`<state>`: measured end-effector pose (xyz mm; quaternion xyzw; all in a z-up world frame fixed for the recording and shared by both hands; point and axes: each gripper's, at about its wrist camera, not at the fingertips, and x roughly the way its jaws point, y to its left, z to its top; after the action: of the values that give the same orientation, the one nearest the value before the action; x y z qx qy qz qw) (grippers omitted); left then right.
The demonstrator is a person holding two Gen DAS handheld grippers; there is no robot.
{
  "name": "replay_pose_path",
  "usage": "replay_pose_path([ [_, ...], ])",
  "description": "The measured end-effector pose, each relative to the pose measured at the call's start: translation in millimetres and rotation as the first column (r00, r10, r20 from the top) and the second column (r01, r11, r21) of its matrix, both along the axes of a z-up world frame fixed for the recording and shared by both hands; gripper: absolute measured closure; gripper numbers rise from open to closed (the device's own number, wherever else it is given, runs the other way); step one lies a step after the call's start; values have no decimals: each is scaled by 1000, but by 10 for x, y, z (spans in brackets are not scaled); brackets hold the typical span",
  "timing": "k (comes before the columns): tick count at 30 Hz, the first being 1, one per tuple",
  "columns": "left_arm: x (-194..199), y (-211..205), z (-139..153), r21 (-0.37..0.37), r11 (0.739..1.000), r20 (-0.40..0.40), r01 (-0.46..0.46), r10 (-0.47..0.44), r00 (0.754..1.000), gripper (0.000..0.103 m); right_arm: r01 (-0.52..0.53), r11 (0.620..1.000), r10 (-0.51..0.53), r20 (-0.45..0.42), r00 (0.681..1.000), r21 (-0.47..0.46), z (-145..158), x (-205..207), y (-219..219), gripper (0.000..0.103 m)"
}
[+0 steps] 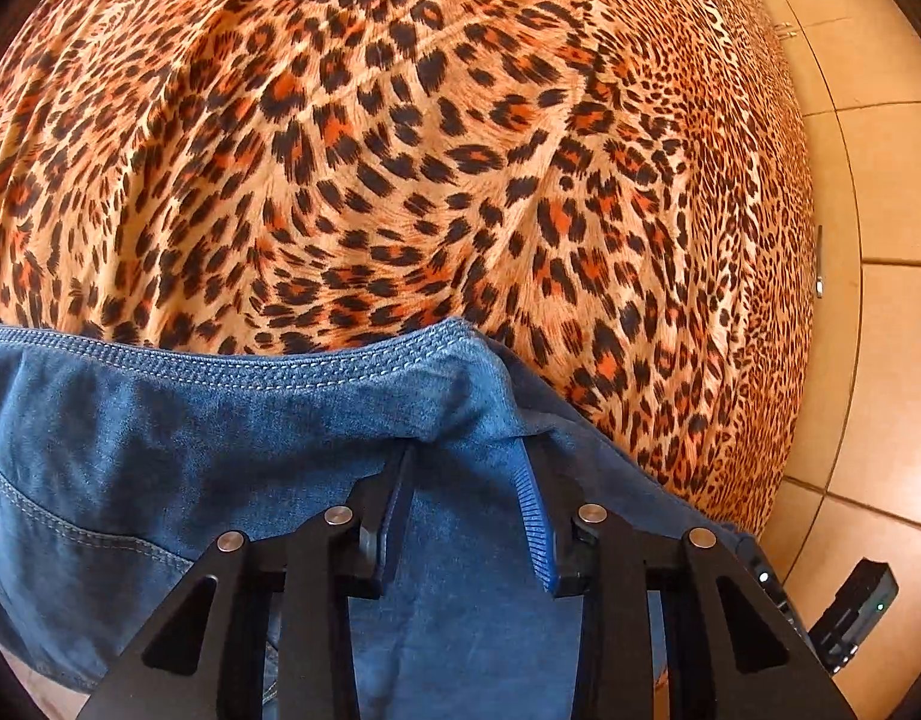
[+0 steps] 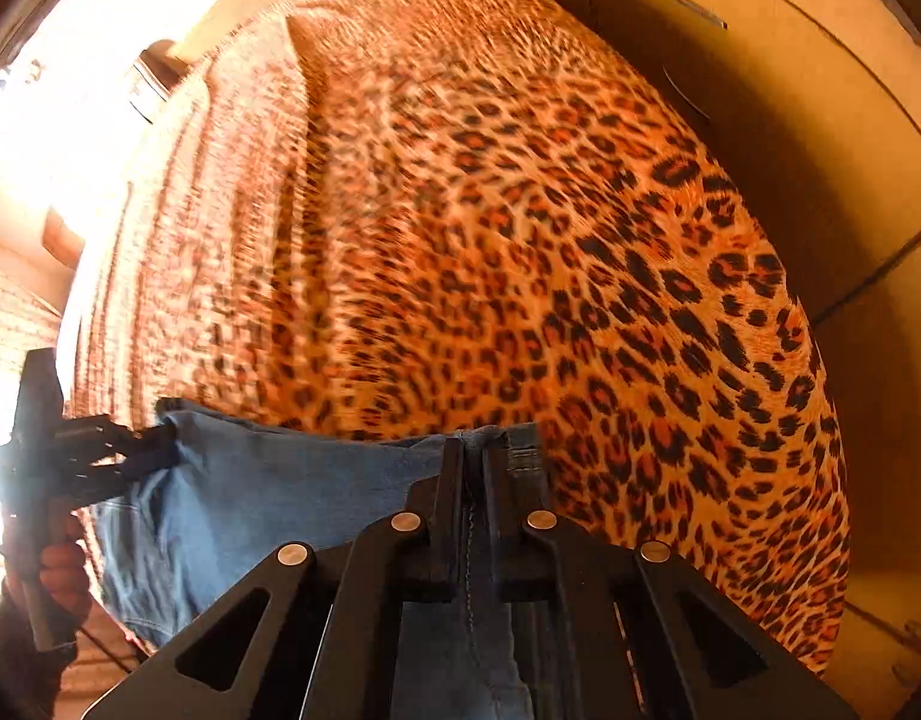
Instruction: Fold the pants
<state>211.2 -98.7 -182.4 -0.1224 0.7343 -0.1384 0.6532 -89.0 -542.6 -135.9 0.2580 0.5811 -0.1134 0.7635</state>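
Blue denim pants (image 1: 190, 420) lie at the near edge of a leopard-print bed cover (image 1: 400, 150), stitched edge toward the bed. In the left wrist view my left gripper (image 1: 469, 450) has its fingers a short way apart, with a bunched fold of denim puckered between the pads. The right wrist view shows the pants (image 2: 280, 492) stretched between both grippers. There my right gripper (image 2: 473, 450) is shut on a seam at the top edge, and my left gripper (image 2: 148, 438) holds the far left corner.
The bed cover (image 2: 520, 240) fills most of both views. Tan floor tiles (image 1: 880, 180) run along the bed's right side. A small black device (image 1: 856, 606) with a green light shows low right. A wooden cabinet front (image 2: 790, 120) stands close beside the bed. A hand (image 2: 64, 570) grips the left tool.
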Motion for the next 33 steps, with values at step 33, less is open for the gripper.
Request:
replay_pose_path([
  [33,-1123,3227,429,-119,889,31,-441,448,894,80,239,968,-239,0,971,82,303,-1733,518,93],
])
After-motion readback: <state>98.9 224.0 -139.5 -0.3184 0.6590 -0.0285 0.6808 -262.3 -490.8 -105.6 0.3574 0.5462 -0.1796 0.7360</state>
